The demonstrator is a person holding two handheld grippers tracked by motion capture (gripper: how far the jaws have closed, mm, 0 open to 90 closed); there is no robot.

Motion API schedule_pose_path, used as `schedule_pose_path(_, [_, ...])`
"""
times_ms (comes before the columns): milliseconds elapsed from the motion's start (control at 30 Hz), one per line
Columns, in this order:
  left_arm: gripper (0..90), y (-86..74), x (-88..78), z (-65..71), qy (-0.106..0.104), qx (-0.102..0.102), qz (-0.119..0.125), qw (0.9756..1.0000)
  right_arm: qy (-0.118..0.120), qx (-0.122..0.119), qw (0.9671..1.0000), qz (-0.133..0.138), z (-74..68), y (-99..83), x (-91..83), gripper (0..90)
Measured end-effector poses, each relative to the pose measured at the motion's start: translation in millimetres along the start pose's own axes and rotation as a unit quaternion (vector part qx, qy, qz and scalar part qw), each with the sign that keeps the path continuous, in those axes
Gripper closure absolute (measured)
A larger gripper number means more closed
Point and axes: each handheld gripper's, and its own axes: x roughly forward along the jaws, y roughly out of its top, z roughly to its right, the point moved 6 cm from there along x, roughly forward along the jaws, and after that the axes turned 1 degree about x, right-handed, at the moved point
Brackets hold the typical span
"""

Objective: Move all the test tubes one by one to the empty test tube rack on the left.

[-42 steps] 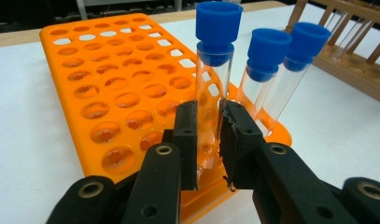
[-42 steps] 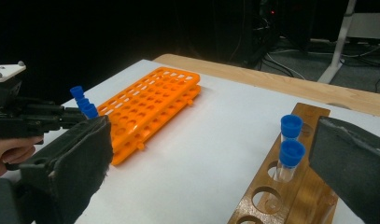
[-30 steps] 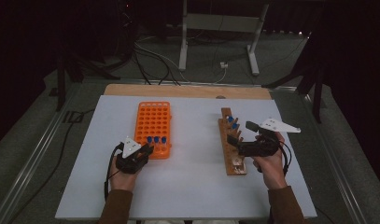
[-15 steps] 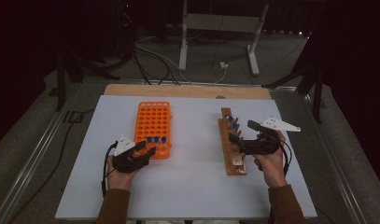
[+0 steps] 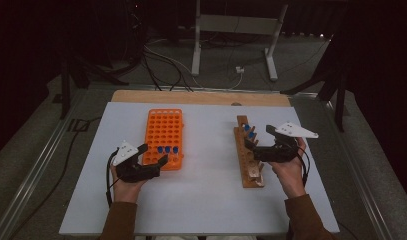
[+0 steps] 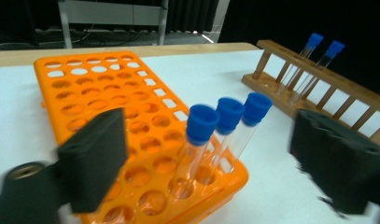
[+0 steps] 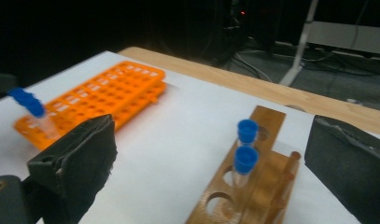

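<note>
An orange tube rack (image 5: 163, 131) lies left of centre on the white board, with three blue-capped tubes (image 5: 167, 149) upright in its near row. My left gripper (image 5: 152, 154) sits at that near corner, and its jaws have just been opening. In the left gripper view the three tubes (image 6: 218, 133) stand untouched between the spread black pads (image 6: 92, 163). A wooden rack (image 5: 248, 160) on the right holds two blue-capped tubes (image 5: 249, 131) at its far end. My right gripper (image 5: 260, 137) hovers open beside them, and the two tubes (image 7: 246, 147) show between its pads with nothing gripped.
The white board (image 5: 211, 195) rests on a wooden table whose far edge (image 5: 201, 97) shows behind both racks. Most holes of the orange rack (image 6: 108, 88) stand vacant. Cables and a metal stand (image 5: 231, 45) lie on the dark floor beyond.
The left gripper's jaws have gone from shut to wide apart at the orange rack's near row, and that hand has lifted slightly. The right hand has stayed put.
</note>
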Motion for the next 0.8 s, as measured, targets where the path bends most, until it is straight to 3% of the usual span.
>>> schedule_pose_path(67, [2.4,3.0,-0.4,2.7,-0.006,0.001,0.001,1.0,-0.008,-0.007,0.9999,-0.008,2.2,-2.2,4.8,3.3])
schedule_pose_path(267, [0.8,8.8,-0.7,9.2,-0.023,0.002,0.006,0.9997,-0.016,-0.011,0.9993,-0.034,9.7,-8.9,20.5,10.4])
schedule_pose_path(400, [0.8,10.7,-0.5,10.2,-0.028,-0.005,0.009,0.9996,-0.003,0.006,0.9993,-0.036,13.8,-12.3,28.0,26.6])
schedule_pose_path(533, [0.8,10.5,0.2,10.4,-0.03,-0.008,0.008,0.9995,-0.009,0.021,0.9984,-0.052,19.0,-19.7,37.4,48.5])
schedule_pose_path(800, [0.9,12.3,-2.1,7.4,-0.035,-0.021,0.016,0.9991,-0.028,0.029,0.9962,-0.077,26.6,-33.6,49.4,71.2])
